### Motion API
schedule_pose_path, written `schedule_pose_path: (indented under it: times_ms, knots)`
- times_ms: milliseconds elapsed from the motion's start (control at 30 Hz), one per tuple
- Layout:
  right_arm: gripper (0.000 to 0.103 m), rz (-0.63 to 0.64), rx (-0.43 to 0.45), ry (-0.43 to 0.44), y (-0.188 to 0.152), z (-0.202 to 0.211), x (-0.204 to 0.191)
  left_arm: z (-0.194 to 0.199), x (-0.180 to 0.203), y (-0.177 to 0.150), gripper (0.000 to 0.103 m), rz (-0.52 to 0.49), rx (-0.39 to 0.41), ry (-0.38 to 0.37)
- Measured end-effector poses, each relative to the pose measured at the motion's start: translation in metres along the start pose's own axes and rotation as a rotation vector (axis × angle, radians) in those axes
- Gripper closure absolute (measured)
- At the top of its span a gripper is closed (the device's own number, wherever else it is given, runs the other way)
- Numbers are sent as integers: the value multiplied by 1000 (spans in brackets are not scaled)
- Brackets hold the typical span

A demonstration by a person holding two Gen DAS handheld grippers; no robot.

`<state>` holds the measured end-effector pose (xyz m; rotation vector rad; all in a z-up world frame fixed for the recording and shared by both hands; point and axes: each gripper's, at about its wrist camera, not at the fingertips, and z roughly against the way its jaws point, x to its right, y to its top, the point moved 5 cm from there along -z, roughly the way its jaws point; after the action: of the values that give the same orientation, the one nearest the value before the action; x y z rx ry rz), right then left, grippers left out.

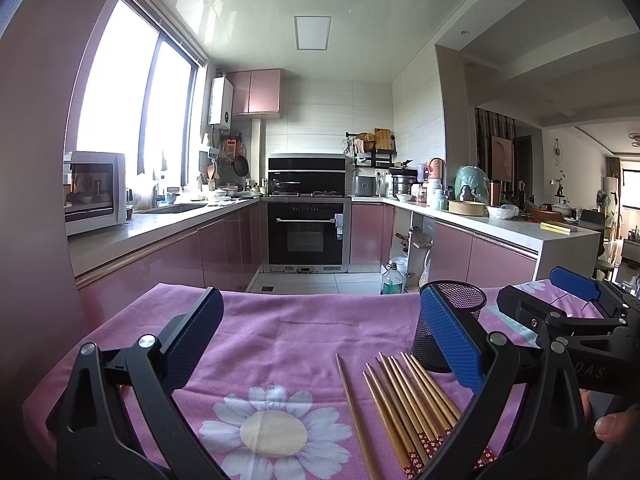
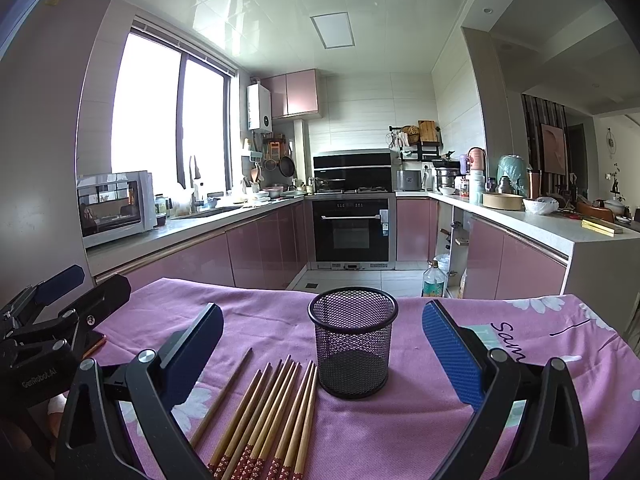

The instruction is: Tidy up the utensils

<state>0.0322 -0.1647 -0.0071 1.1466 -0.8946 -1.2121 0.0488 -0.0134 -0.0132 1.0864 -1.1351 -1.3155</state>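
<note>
A bundle of brown wooden chopsticks with red flower-patterned ends [image 2: 276,416] lies flat on the worktop, which is draped in a pink cloth printed with white daisies [image 2: 280,320]. The sticks lie side by side, tips pointing away from the cameras, and one stick [image 2: 222,396] sits slightly apart on the left of the bundle. Just to the right of the chopsticks stands an upright round black wire-mesh holder [image 2: 353,340], with nothing inside it as far as the right wrist view shows.

The right gripper [image 2: 322,350] hangs above the near edge of the worktop with its blue-padded fingers [image 2: 450,350] spread wide, pinching nothing; the mesh holder stands between and beyond them. The left gripper [image 1: 322,344] is likewise spread wide and grips nothing, with the chopsticks below and just inside its right finger [image 1: 450,344]. In the left wrist view a thumb [image 1: 612,426] shows at the lower right edge, beside the right gripper's black frame.

Behind the worktop is a kitchen with pink cabinets and a black built-in oven [image 2: 352,228]
</note>
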Motion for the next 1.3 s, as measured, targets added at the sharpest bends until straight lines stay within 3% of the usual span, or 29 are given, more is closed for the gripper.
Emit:
schedule_pose_path:
  times_ms: [767, 900, 967, 1033, 1100, 1233, 1300]
  knots:
    - [7, -1, -17, 11, -1, -4, 1, -4, -2, -6, 6, -5, -30, -11]
    - [7, -7, -68, 38, -6, -11, 4, -15, -4, -12, 6, -28, -89, -21]
    - [7, -5, -137, 59, -14, -19, 6, -21, -4, -19, 6, -39, -141, -39]
    - [12, 0, -217, 79, -25, -30, 7, -30, -3, -27, 6, -55, -200, -52]
    - [28, 6, -303, 93, -38, -42, 7, -41, -1, -37, 7, -76, -275, -70]
    - [46, 17, -489, 125, -72, -65, 7, -62, -1, -61, 19, -91, -409, -122]
    - [58, 18, -539, 134, -82, -73, 6, -74, 0, -74, 25, -97, -460, -145]
